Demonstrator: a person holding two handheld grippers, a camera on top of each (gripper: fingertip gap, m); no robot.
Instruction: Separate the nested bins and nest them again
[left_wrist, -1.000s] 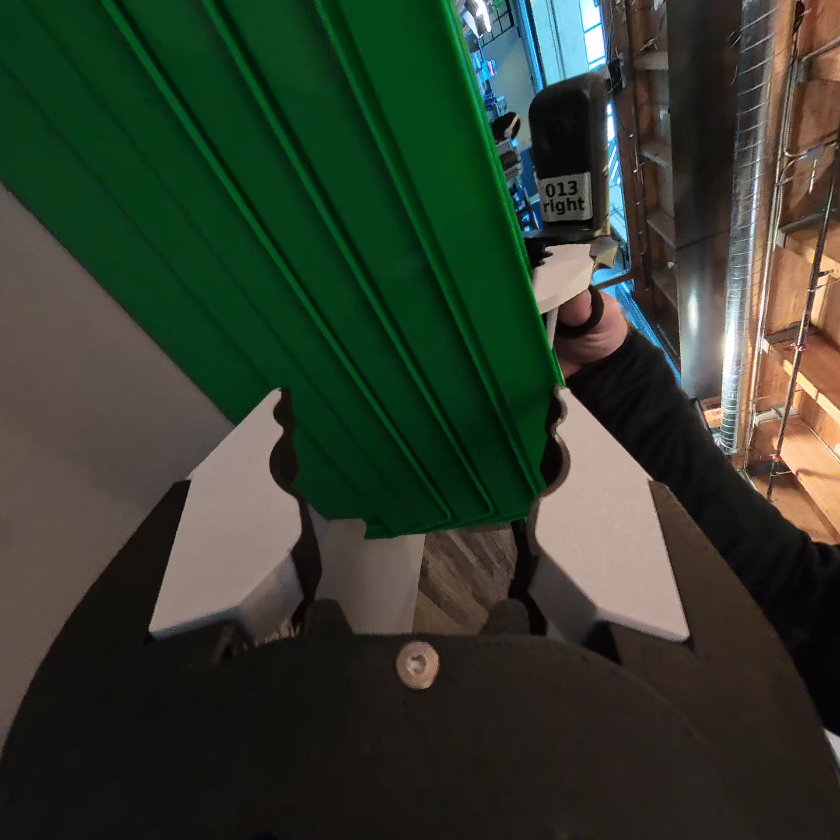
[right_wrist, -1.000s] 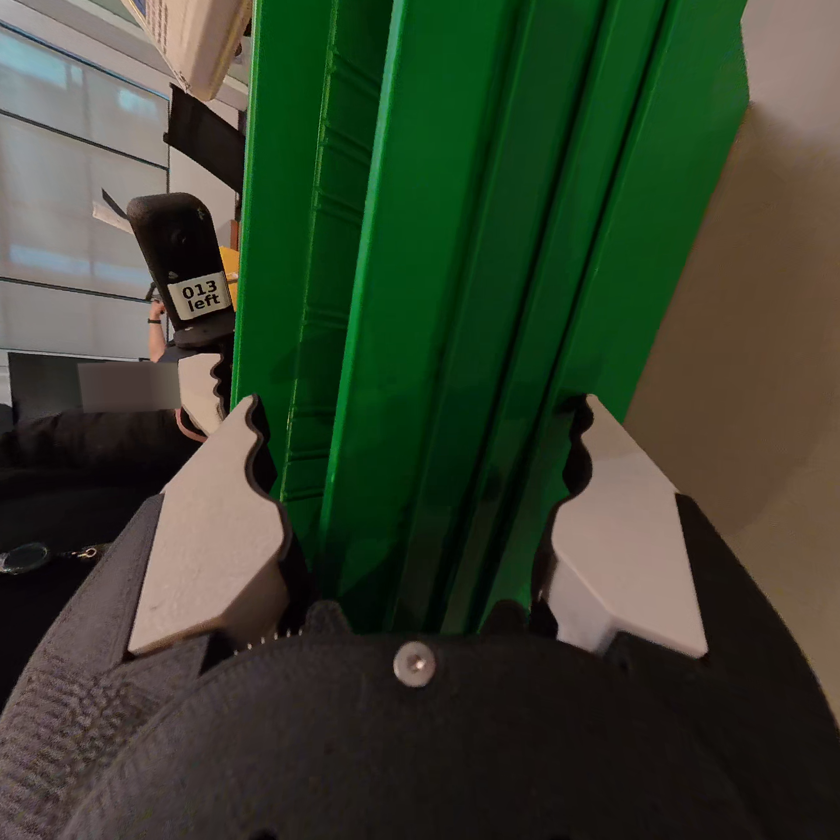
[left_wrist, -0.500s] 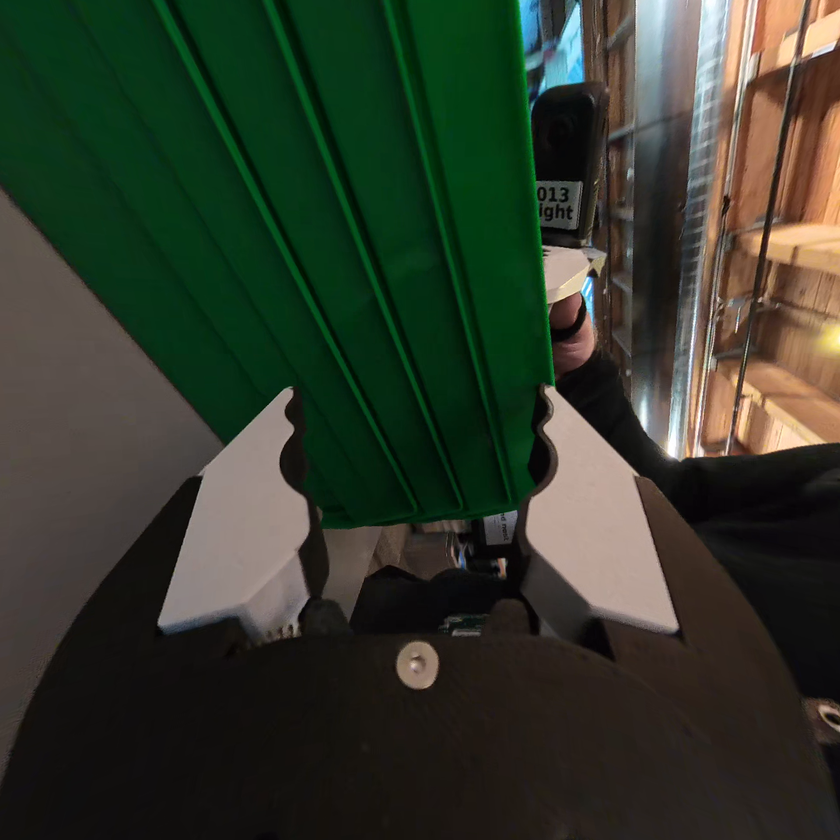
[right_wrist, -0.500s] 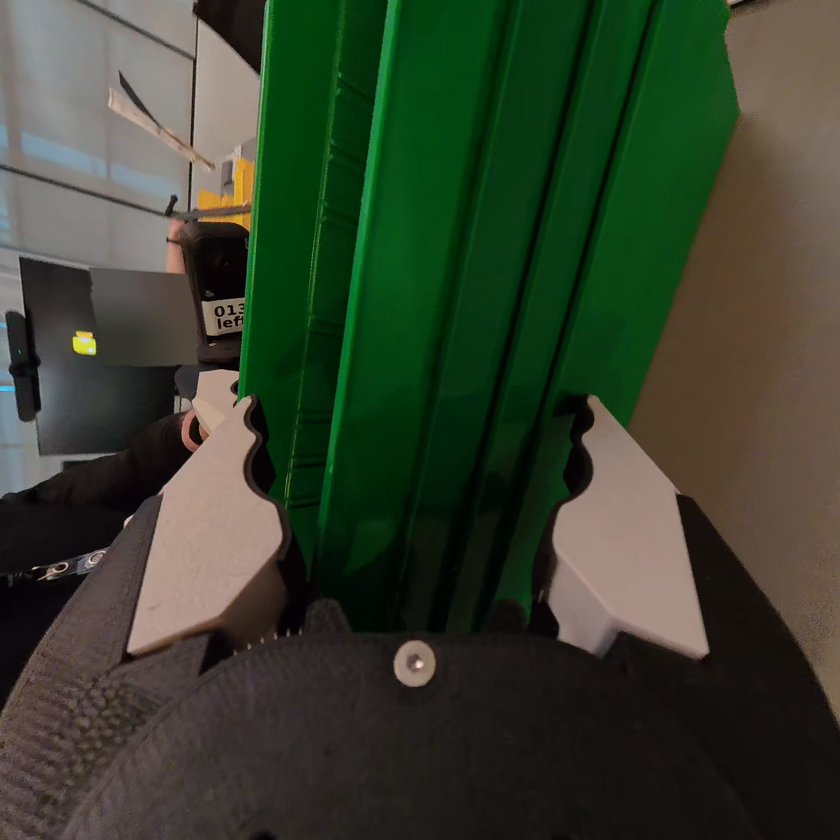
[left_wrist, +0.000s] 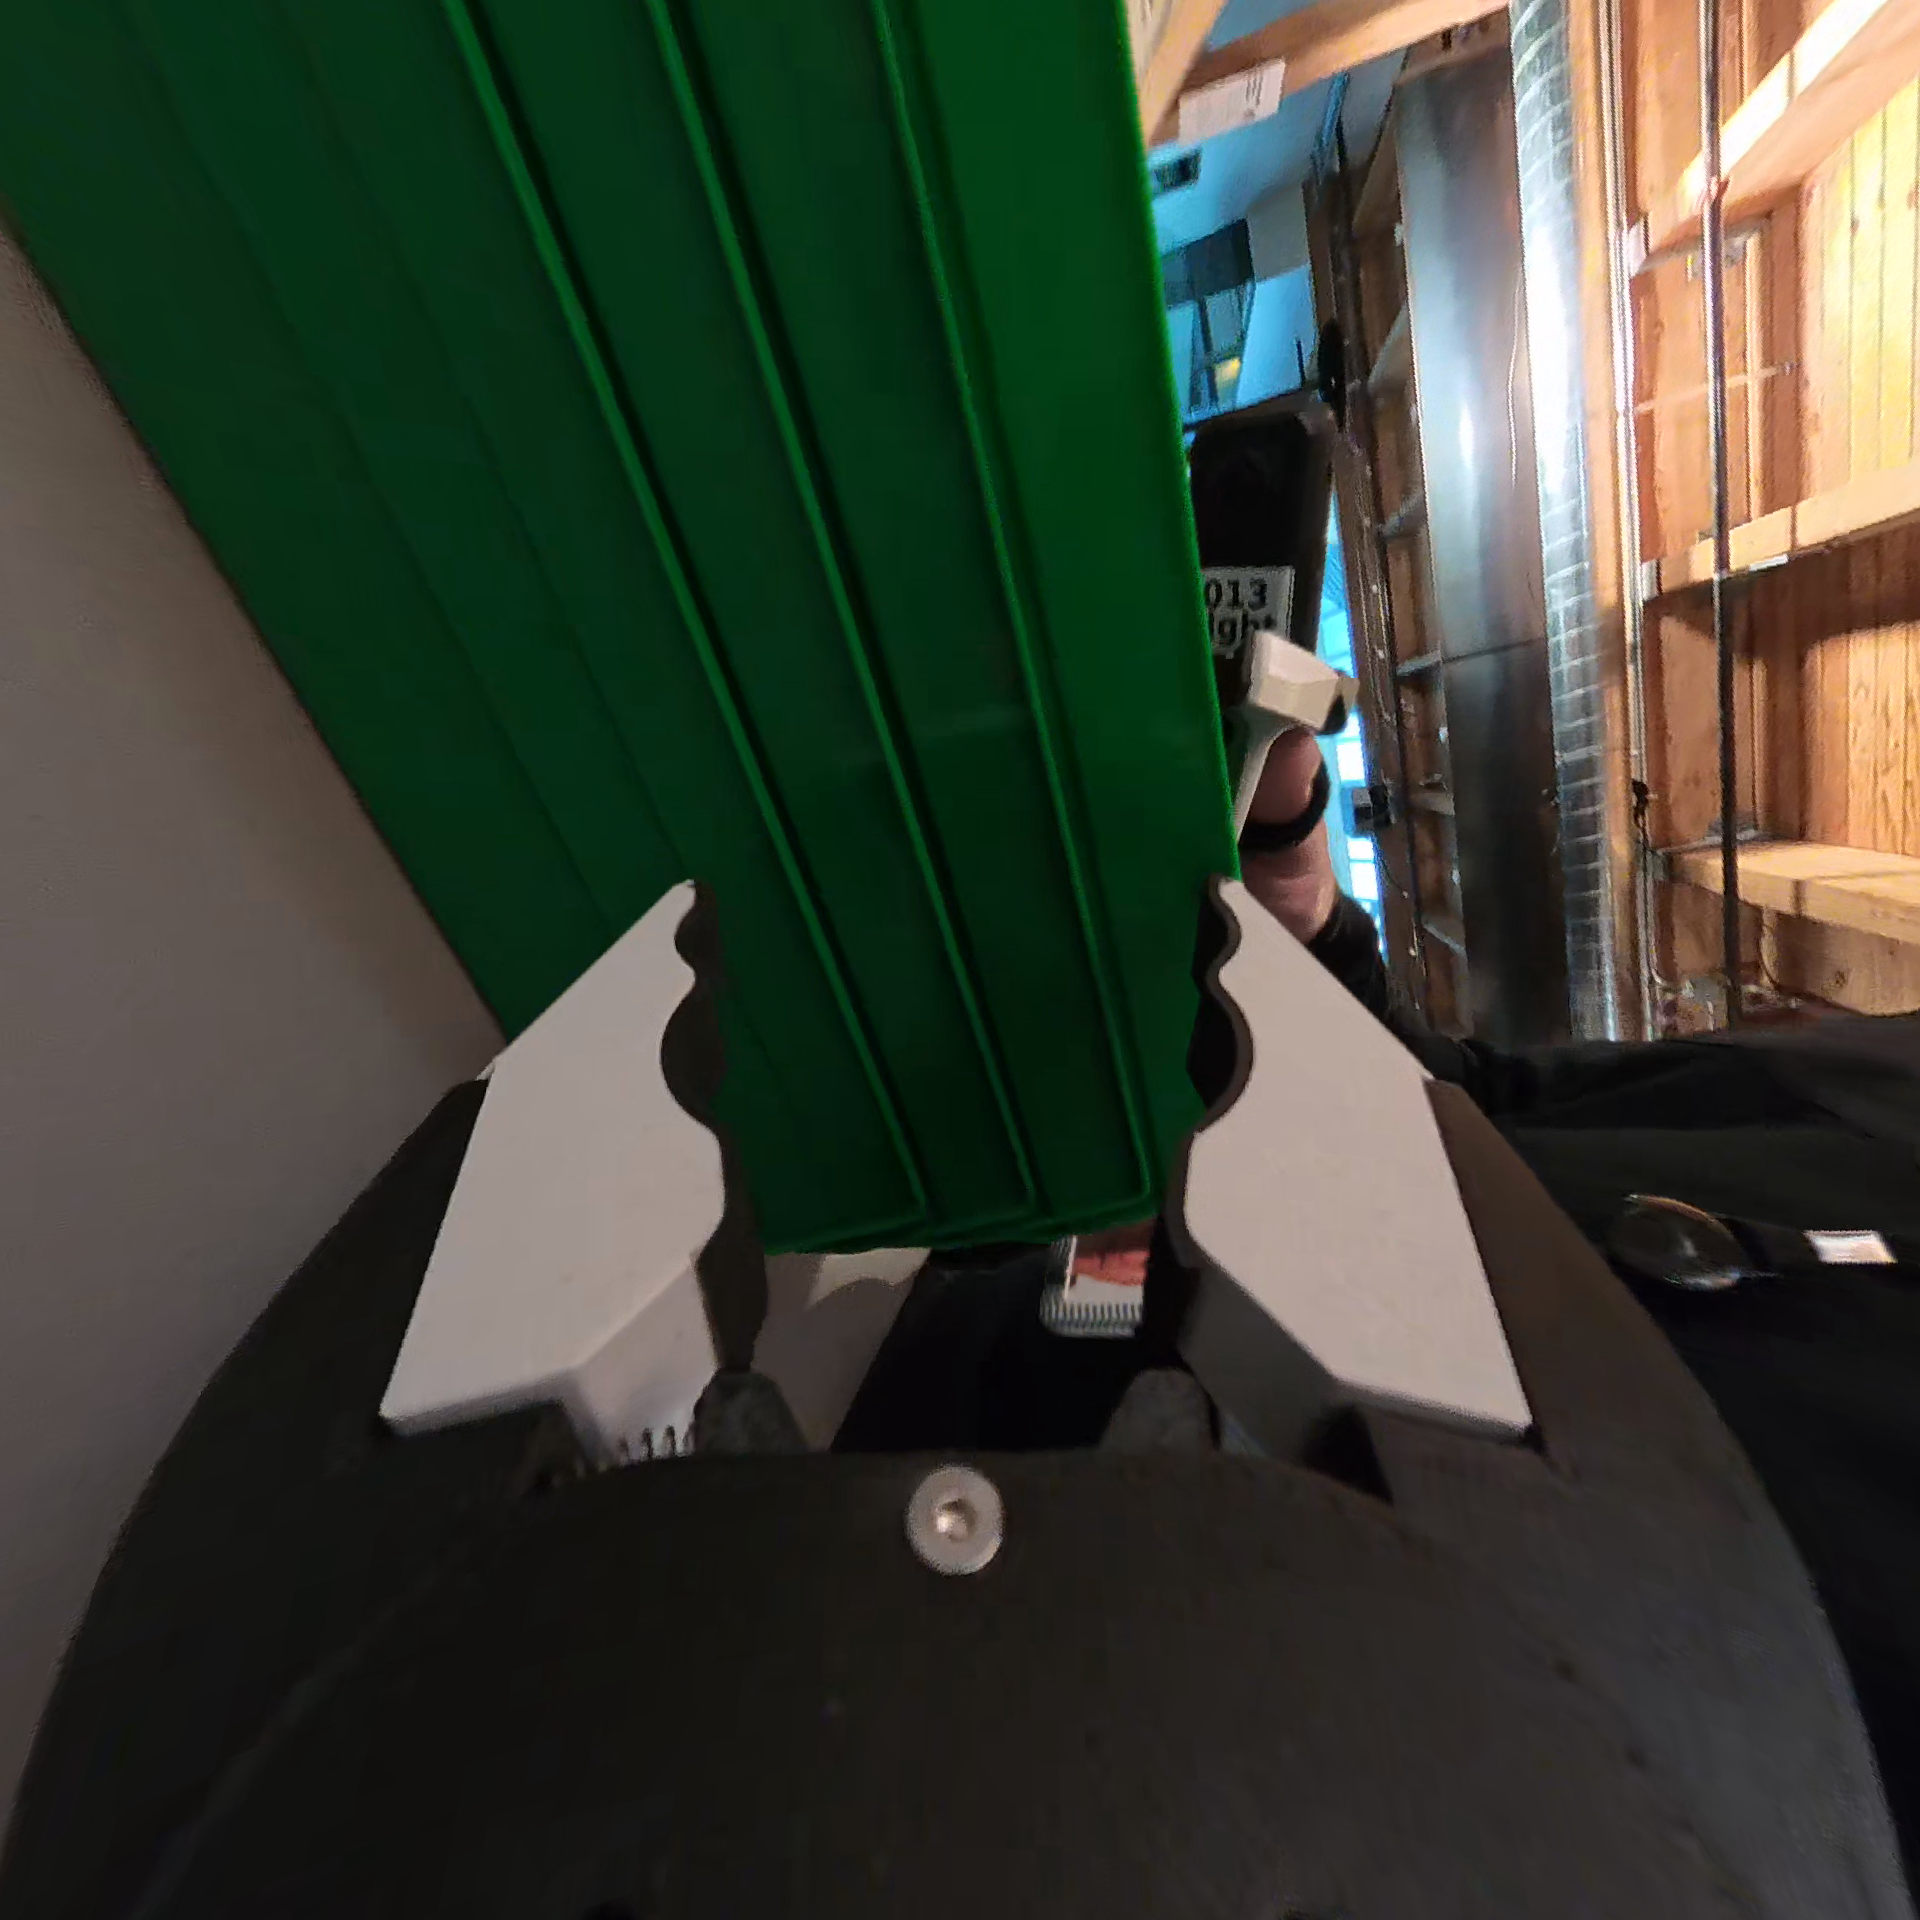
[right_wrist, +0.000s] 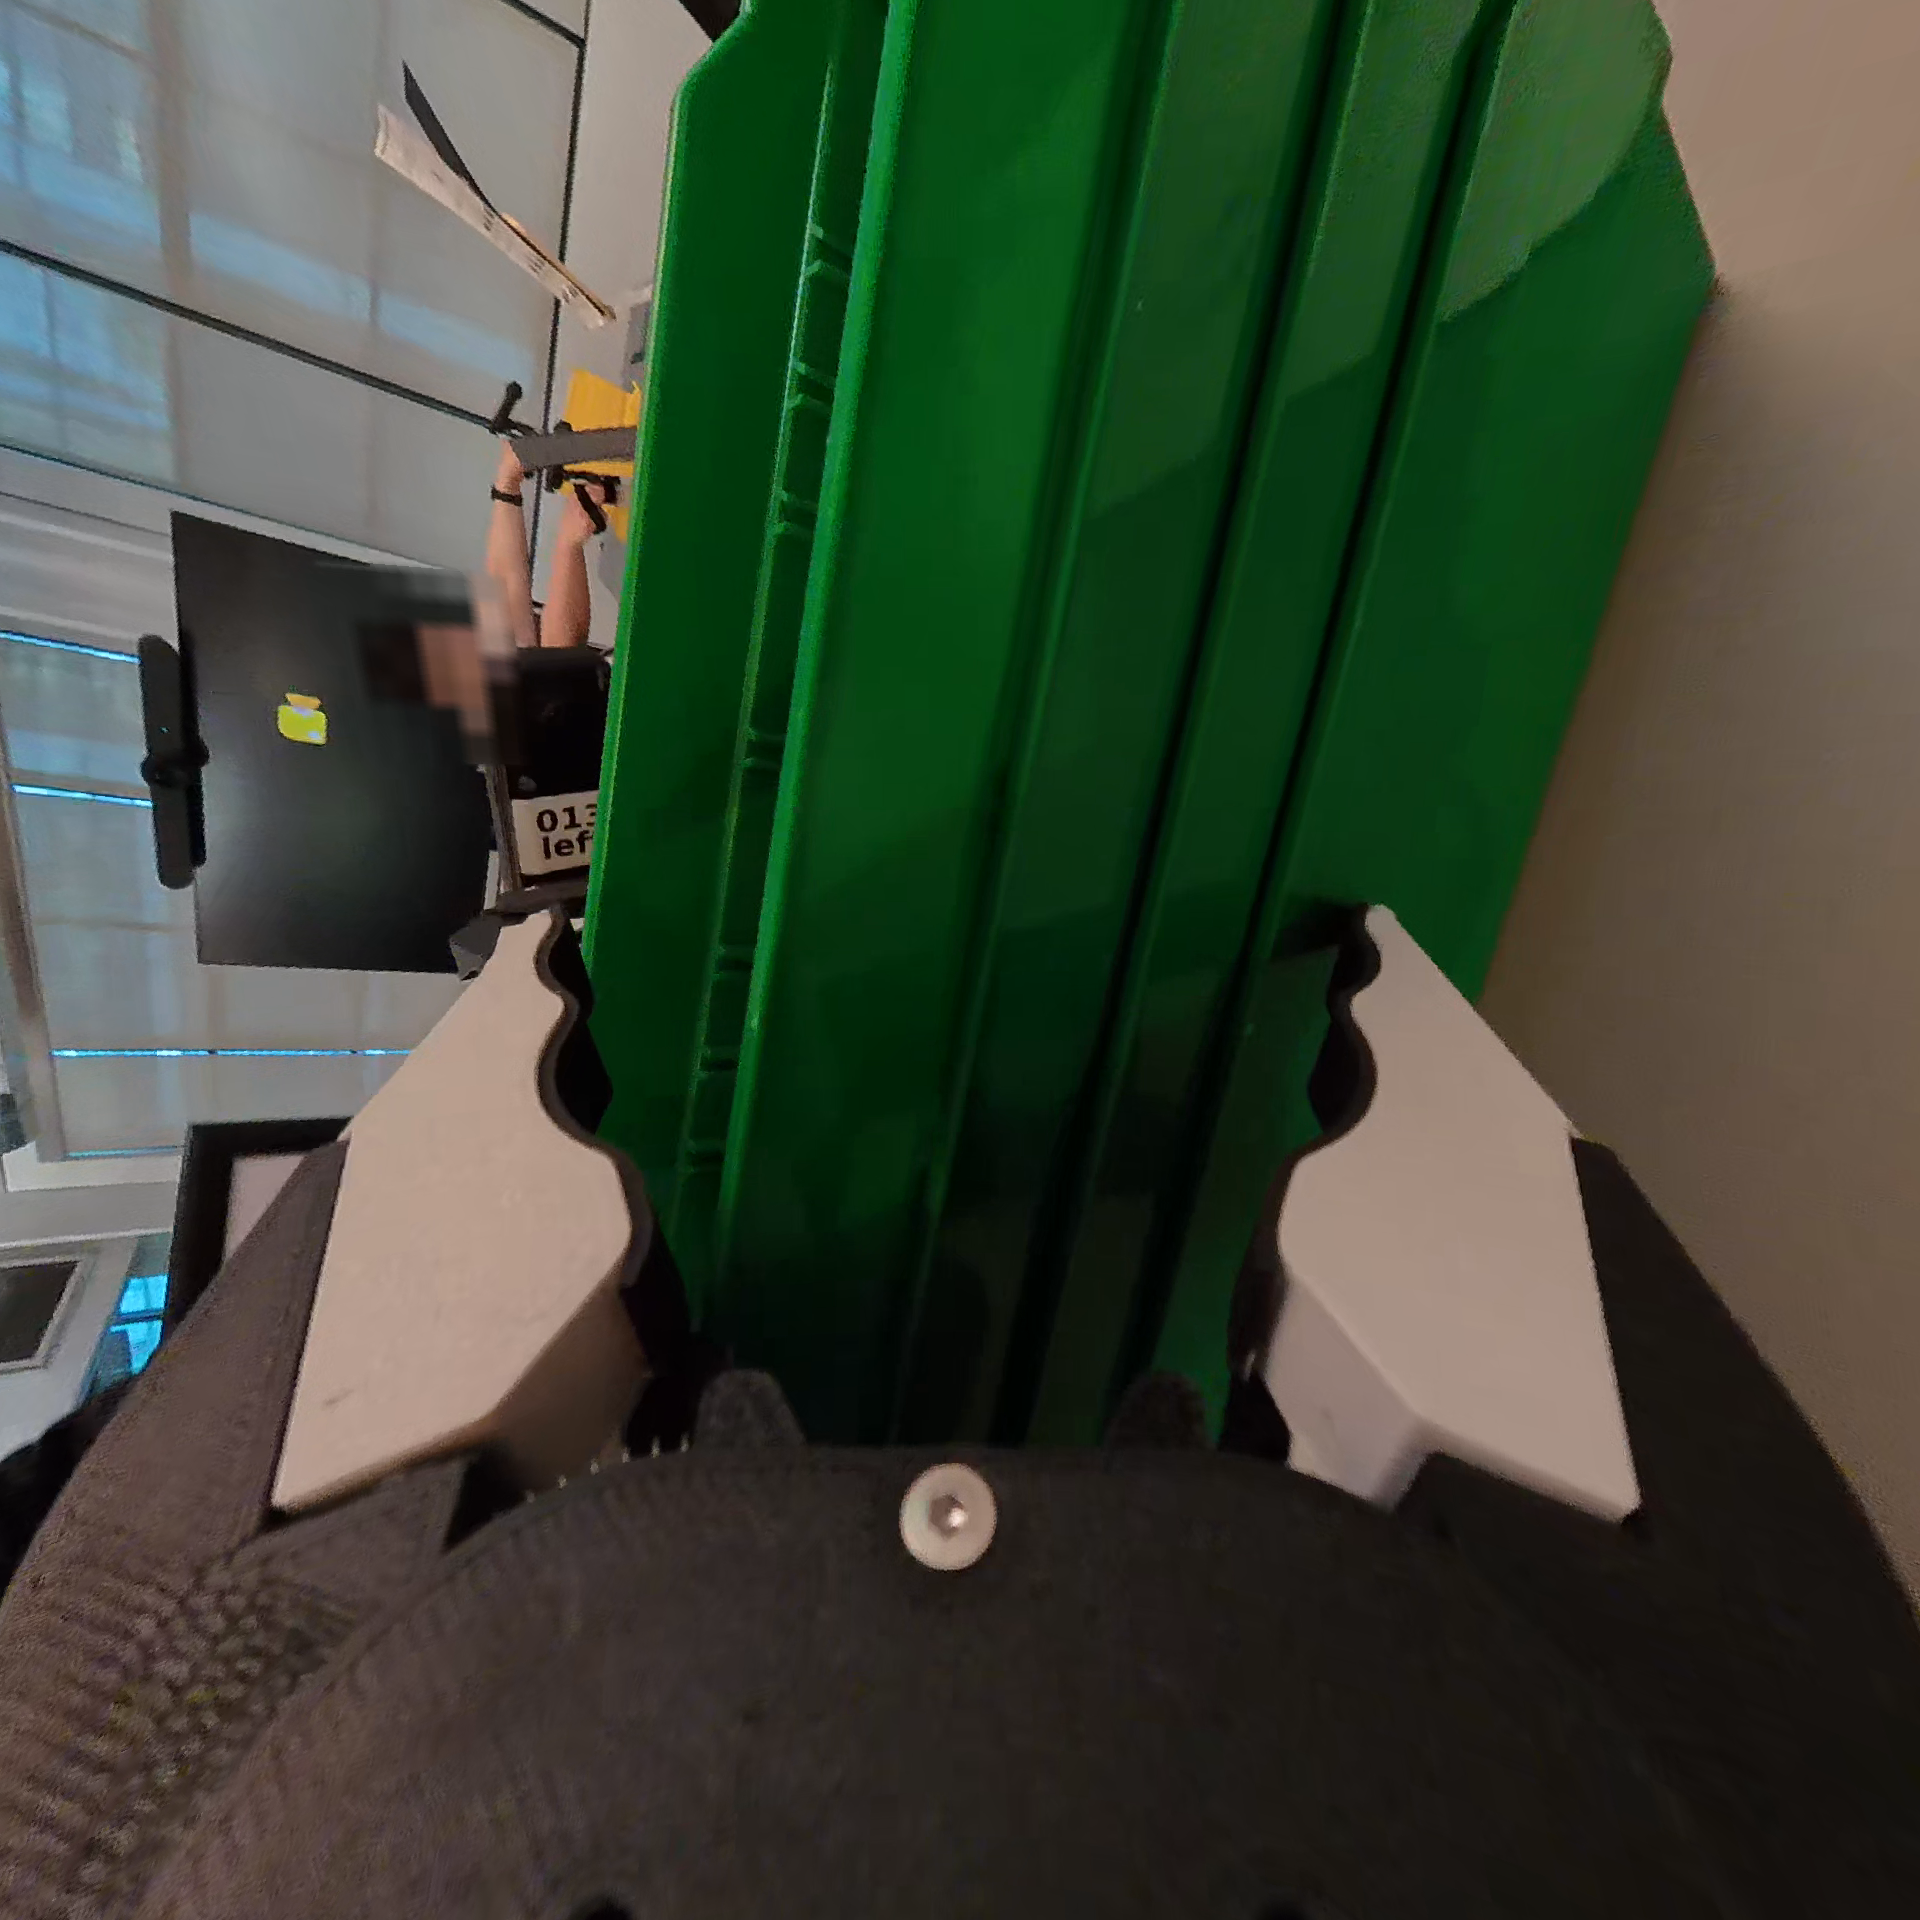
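Note:
A stack of nested green bins (left_wrist: 727, 520) fills the left wrist view, its stepped rims running away from me. My left gripper (left_wrist: 954, 888) is shut across the rims at one end. The same stack (right_wrist: 1039, 623) fills the right wrist view, where my right gripper (right_wrist: 964, 920) is shut across the rims at the opposite end. The right gripper (left_wrist: 1278, 686) shows past the stack's edge in the left wrist view. The left gripper (right_wrist: 551, 821) shows partly behind the stack in the right wrist view. The bins' insides are hidden.
A pale grey surface (left_wrist: 156, 831) lies beside the stack and also shows in the right wrist view (right_wrist: 1766, 727). A metal duct (left_wrist: 1558, 520) and wooden shelving (left_wrist: 1818, 623) stand behind. A black screen (right_wrist: 332, 748) and a person (right_wrist: 551, 582) are farther off.
Both grippers have kept their hold while the stack and views swung round; the backgrounds have shifted. The other gripper sits lower in each view and is more hidden behind the stack.

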